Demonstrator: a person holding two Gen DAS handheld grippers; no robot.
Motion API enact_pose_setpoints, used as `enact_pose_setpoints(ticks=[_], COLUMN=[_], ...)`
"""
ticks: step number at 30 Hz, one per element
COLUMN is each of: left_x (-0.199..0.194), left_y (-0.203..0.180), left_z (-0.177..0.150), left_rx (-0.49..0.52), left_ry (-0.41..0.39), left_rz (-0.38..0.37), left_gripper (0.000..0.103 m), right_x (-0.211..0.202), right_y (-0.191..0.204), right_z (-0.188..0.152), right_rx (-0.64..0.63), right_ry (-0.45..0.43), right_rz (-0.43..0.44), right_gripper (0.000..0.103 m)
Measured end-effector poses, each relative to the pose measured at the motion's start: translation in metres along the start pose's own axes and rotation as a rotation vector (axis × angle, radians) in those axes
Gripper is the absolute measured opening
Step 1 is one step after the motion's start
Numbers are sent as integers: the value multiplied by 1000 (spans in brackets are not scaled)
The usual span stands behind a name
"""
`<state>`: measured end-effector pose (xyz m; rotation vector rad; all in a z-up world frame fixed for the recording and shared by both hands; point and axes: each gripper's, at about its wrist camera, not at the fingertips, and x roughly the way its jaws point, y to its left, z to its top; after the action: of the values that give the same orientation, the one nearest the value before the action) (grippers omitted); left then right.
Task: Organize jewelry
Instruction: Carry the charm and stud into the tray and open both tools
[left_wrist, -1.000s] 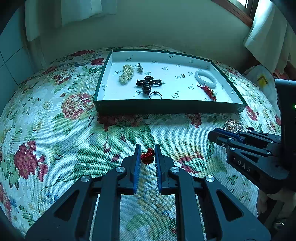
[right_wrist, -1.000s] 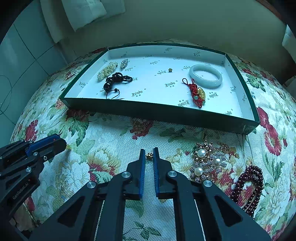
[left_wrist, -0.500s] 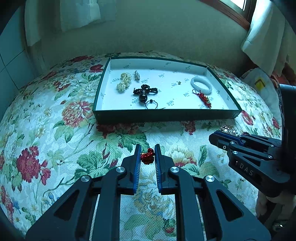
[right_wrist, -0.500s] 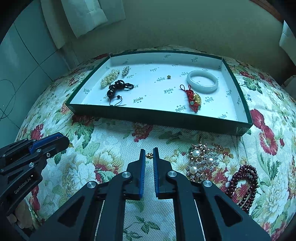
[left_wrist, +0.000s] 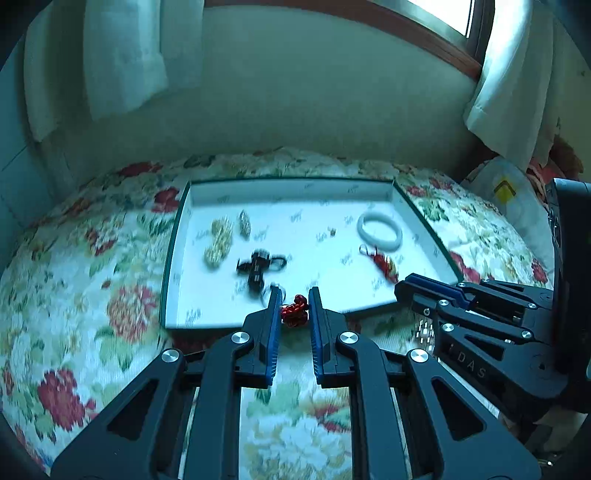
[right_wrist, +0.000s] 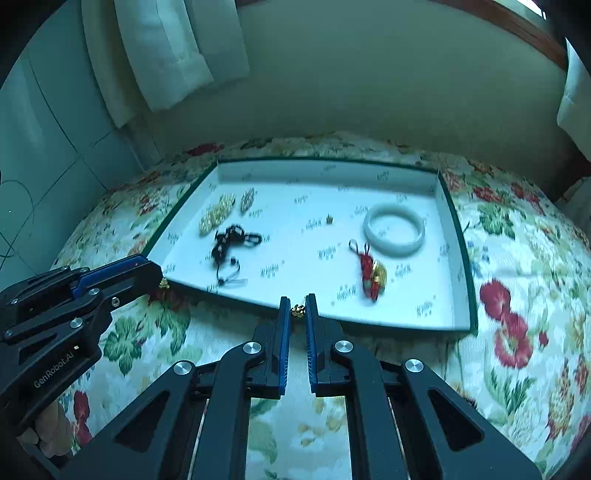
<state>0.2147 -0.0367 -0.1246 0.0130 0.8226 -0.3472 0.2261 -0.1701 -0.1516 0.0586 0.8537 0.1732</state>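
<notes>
A: Grippers first. What does each one hold?

B: The left gripper (left_wrist: 295, 308) is clenched on a red knotted charm (left_wrist: 294, 312), held above the near wall of the tray (left_wrist: 177, 229). The right gripper (right_wrist: 297, 309) pinches a small gold charm (right_wrist: 297, 310) at its fingertips, also at the tray's near wall.

A: Tray contents?

B: On the white lining lie a pale bangle (right_wrist: 393, 229) at the right, a red and gold tassel charm (right_wrist: 371, 275) just in front of it, a black bead bracelet (right_wrist: 231, 242) left of centre, a pearl cluster (right_wrist: 217, 214) beside a small silver piece (right_wrist: 247, 199), and a tiny gold bead (right_wrist: 329, 219) mid-tray.

A: Underneath?

B: A floral tablecloth (right_wrist: 517, 266) covers the worktop.
</notes>
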Motion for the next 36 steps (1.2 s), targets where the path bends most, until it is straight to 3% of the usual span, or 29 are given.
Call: enact_pose_setpoints(ticks=[12,26,36], left_x=[55,141,165], left_y=[2,13,19], left_z=[60,84,83], left_rx=[31,-3,-12], left_ry=[-40,78,147], left_rz=[29,114,144], left_gripper=[14,14,14], right_x=[52,128,145], right_y=[-31,-48,-52], right_z=[65,91,96], right_rx=[31,31,35], right_ry=[-16,80,127], right_rz=[-18,-29,-30], right_gripper=[8,8,8])
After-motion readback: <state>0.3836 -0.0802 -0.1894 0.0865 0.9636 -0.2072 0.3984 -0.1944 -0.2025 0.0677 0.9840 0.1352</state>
